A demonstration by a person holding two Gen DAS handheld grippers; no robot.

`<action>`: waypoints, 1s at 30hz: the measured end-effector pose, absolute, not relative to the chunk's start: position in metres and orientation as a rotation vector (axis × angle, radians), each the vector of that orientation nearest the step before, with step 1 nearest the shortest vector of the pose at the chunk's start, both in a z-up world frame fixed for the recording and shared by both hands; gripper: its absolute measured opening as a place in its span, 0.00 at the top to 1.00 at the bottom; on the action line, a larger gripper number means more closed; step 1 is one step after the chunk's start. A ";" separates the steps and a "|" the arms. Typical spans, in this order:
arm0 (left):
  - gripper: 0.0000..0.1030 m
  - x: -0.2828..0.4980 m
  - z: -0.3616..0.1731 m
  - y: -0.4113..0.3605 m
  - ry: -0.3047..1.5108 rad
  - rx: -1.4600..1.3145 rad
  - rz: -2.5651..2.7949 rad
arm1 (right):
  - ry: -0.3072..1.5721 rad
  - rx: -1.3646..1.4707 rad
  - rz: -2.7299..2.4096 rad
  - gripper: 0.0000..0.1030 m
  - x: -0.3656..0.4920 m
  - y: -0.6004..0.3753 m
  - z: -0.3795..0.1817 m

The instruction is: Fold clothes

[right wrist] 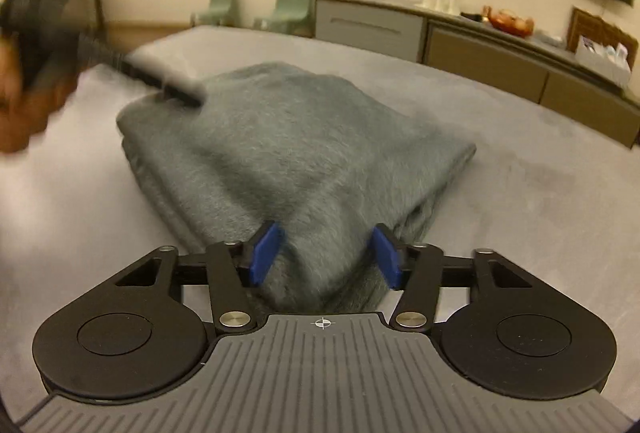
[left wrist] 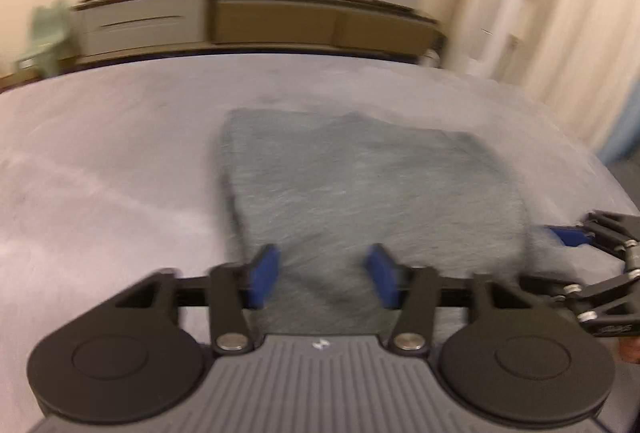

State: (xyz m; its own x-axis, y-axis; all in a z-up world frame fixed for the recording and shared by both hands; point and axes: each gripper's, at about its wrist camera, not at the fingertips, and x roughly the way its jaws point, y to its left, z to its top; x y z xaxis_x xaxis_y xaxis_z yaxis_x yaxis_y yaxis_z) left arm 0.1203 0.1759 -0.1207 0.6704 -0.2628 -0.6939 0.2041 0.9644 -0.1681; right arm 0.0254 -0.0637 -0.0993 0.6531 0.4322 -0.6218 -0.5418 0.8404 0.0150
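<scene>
A folded grey-green garment [left wrist: 360, 185] lies on the light grey bed [left wrist: 100, 173]. My left gripper [left wrist: 322, 275] is open, its blue pads [left wrist: 264, 275] spread over the garment's near edge, holding nothing. My right gripper [right wrist: 326, 259] is open too, its blue pads [right wrist: 266, 253] on either side of a raised corner of the same garment [right wrist: 280, 145]. The right gripper also shows at the right edge of the left wrist view [left wrist: 592, 233], beside the garment. The left gripper appears blurred at the garment's far left corner in the right wrist view [right wrist: 168, 81].
A long sideboard [left wrist: 256, 21] with glassware, a fruit bowl and boxes stands against the far wall. Small green chairs [right wrist: 288, 7] stand beside it. Curtains [left wrist: 560, 13] hang on the right. The bed surface [right wrist: 520, 173] extends all around the garment.
</scene>
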 end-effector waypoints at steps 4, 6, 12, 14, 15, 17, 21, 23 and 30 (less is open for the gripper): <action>0.44 0.084 -0.096 0.191 0.663 -0.183 -0.227 | 0.554 -0.090 0.543 0.40 0.011 -0.075 -0.066; 0.44 0.070 -0.097 0.195 0.649 -0.222 -0.187 | 0.480 -0.100 0.598 0.38 -0.007 -0.069 -0.056; 0.44 0.092 -0.119 0.163 0.704 -0.244 -0.120 | 0.575 -0.321 0.609 0.41 -0.008 -0.032 -0.098; 0.44 0.103 -0.124 0.151 0.714 -0.247 -0.111 | 0.577 -0.390 0.547 0.40 0.000 -0.033 -0.102; 0.44 0.108 -0.126 0.145 0.719 -0.249 -0.107 | 0.595 -0.397 0.499 0.39 0.009 -0.037 -0.099; 0.44 0.119 -0.131 0.132 0.729 -0.253 -0.098 | 0.612 -0.387 0.428 0.39 0.031 -0.053 -0.100; 0.42 0.130 -0.140 0.119 0.733 -0.274 -0.083 | 0.682 -0.333 0.385 0.31 0.065 -0.098 -0.110; 0.42 0.122 -0.143 0.128 0.713 -0.301 -0.080 | 0.719 -0.309 0.375 0.30 0.075 -0.118 -0.113; 0.42 0.113 -0.143 0.140 0.689 -0.323 -0.044 | 0.631 -0.055 0.406 0.40 0.085 -0.154 -0.050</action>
